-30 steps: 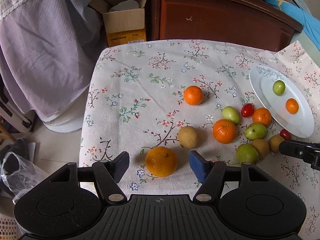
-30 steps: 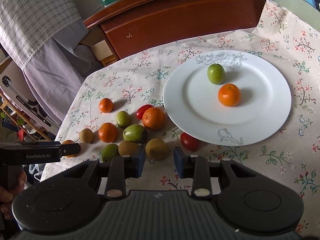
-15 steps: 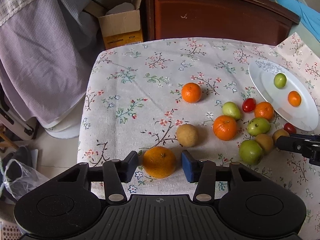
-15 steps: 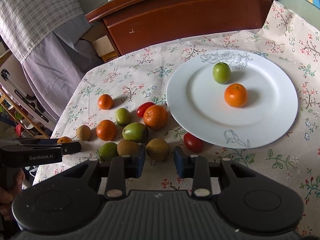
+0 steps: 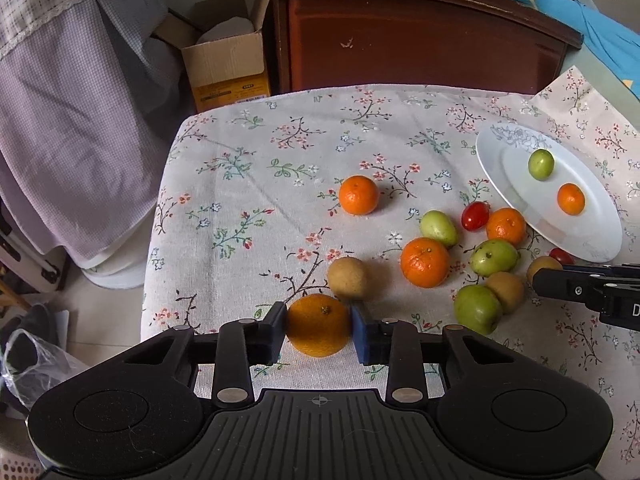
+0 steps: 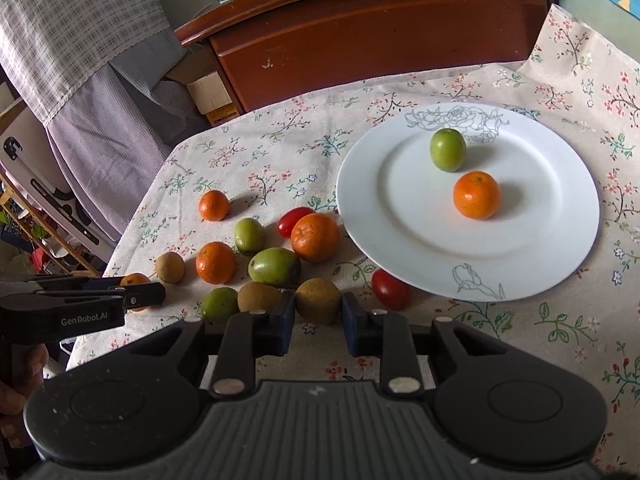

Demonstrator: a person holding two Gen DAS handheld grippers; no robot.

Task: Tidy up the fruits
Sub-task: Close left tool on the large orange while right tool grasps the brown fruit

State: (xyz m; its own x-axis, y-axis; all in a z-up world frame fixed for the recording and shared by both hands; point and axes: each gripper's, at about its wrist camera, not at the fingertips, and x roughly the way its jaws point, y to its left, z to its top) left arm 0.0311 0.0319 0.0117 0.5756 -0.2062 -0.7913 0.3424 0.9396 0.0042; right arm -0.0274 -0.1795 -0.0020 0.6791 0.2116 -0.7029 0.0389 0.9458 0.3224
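My left gripper (image 5: 319, 326) is shut on a large orange (image 5: 319, 325) near the table's front left, its pads touching both sides. My right gripper (image 6: 318, 312) is shut on a brown round fruit (image 6: 318, 300) just in front of the white plate (image 6: 400, 232). The plate holds a green fruit (image 6: 448, 149) and a small orange (image 6: 477, 195). Several oranges, green fruits, brown fruits and two red tomatoes lie loose on the floral cloth left of the plate. The left gripper also shows in the right wrist view (image 6: 140, 294).
A wooden cabinet (image 5: 420, 36) stands behind the table. A cardboard box (image 5: 226, 64) and hanging purple cloth (image 5: 72, 92) are at the back left. The table's left edge (image 5: 154, 240) drops to the floor. A plastic bag (image 5: 24, 364) lies on the floor.
My left gripper has closed from wide open onto the large orange. My right gripper has narrowed onto the brown fruit and edged forward slightly.
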